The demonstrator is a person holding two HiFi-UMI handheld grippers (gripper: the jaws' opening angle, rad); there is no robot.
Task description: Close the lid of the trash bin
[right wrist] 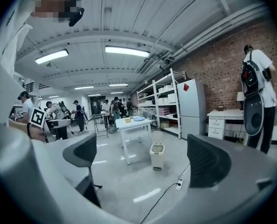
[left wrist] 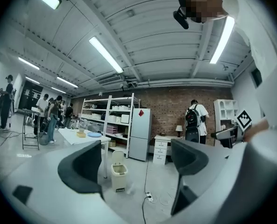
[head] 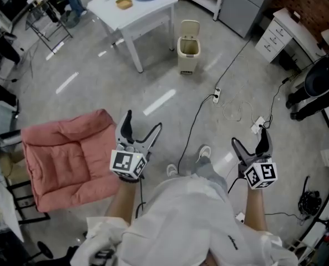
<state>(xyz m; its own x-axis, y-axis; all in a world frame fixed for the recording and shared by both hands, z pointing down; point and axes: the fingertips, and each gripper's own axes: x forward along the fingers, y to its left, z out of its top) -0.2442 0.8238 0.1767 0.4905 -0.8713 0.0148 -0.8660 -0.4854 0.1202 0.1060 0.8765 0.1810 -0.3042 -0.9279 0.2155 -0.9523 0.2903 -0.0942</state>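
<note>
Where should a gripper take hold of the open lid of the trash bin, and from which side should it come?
Grip the lid at its free top edge, coming from the front, the person's side. It stands upright on the far rim of the trash bin, seemingly hinged there, so the top edge is the part that should swing forward and down.

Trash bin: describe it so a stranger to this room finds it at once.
Find the white table at the far side of the grey floor in the head view. Just right of its nearest leg, on the floor, stands the trash bin. It is the only small cream container there, with its lid standing upright, open.
</note>
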